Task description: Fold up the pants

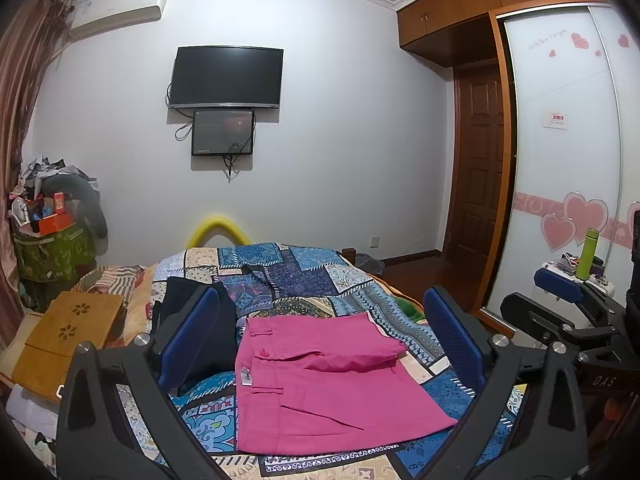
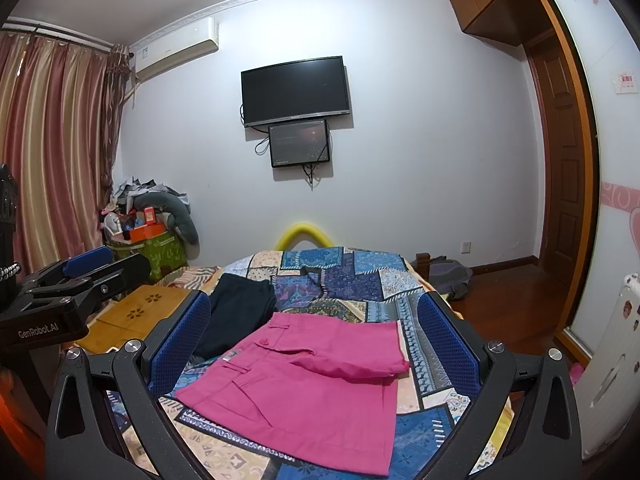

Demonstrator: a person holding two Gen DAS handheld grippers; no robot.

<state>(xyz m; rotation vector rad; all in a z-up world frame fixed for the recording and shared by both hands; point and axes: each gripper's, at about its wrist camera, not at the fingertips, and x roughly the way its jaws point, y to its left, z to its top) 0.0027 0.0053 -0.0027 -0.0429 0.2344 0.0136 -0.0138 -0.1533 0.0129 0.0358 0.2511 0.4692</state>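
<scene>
Pink pants (image 1: 332, 384) lie folded in a compact rectangle on the patchwork bedspread (image 1: 304, 276), waistband to the left, one folded layer on top at the far side. They also show in the right wrist view (image 2: 304, 384). My left gripper (image 1: 320, 332) is open and empty, held above the pants. My right gripper (image 2: 316, 332) is open and empty, also above them. The right gripper appears at the right of the left wrist view (image 1: 560, 292), and the left gripper at the left of the right wrist view (image 2: 80, 276).
A dark folded garment (image 2: 236, 316) lies beside the pants on the bed (image 2: 348, 276). A wooden lap table (image 1: 72, 332) sits at the bed's left. A cluttered green bin (image 1: 52, 248), curtains, a wall TV and a wardrobe (image 1: 568, 160) surround the bed.
</scene>
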